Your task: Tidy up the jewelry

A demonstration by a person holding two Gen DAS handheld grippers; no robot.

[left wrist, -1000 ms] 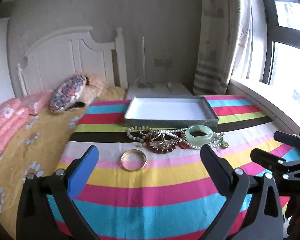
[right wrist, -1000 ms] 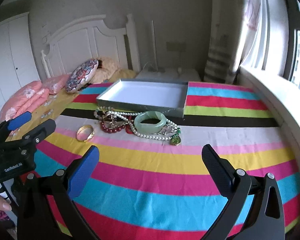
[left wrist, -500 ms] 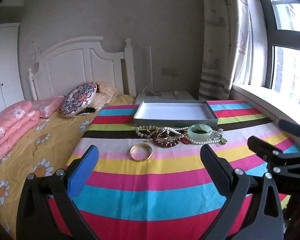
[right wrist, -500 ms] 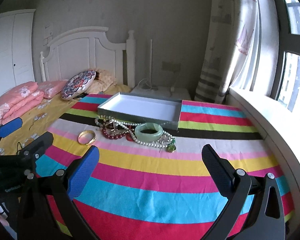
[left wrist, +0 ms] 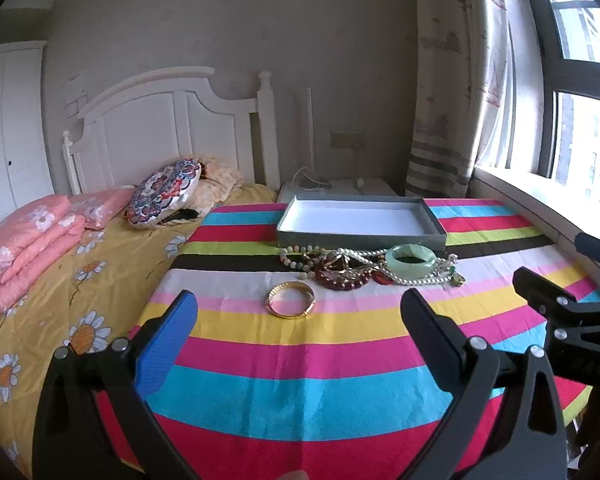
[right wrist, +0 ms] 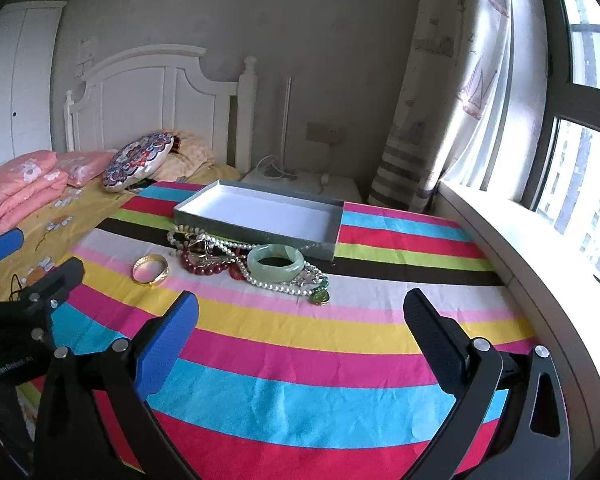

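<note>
A shallow grey box with a white inside (left wrist: 360, 220) (right wrist: 260, 216) lies on the striped cloth, nothing in it. In front of it is a tangled heap of jewelry: a pale green jade bangle (left wrist: 411, 259) (right wrist: 275, 264), a white pearl strand (left wrist: 424, 279) (right wrist: 276, 286), dark red beads (left wrist: 336, 278) (right wrist: 204, 268) and a green pendant (right wrist: 319, 297). A gold bangle (left wrist: 290, 299) (right wrist: 150, 269) lies apart, left of the heap. My left gripper (left wrist: 300, 320) and right gripper (right wrist: 302, 320) are both open and empty, held above the cloth well short of the jewelry.
The striped cloth (left wrist: 300, 360) covers the bed's right part. A yellow flowered sheet (left wrist: 80, 280), pink bedding (left wrist: 24, 240) and a patterned round cushion (left wrist: 164, 196) lie to the left. A white windowsill (right wrist: 520, 248) runs along the right. A white nightstand (right wrist: 300, 184) stands behind the box.
Both grippers have pulled back and tilted up, so the jewelry and box look smaller and farther off. Nothing on the cloth has moved. Both grippers stay open.
</note>
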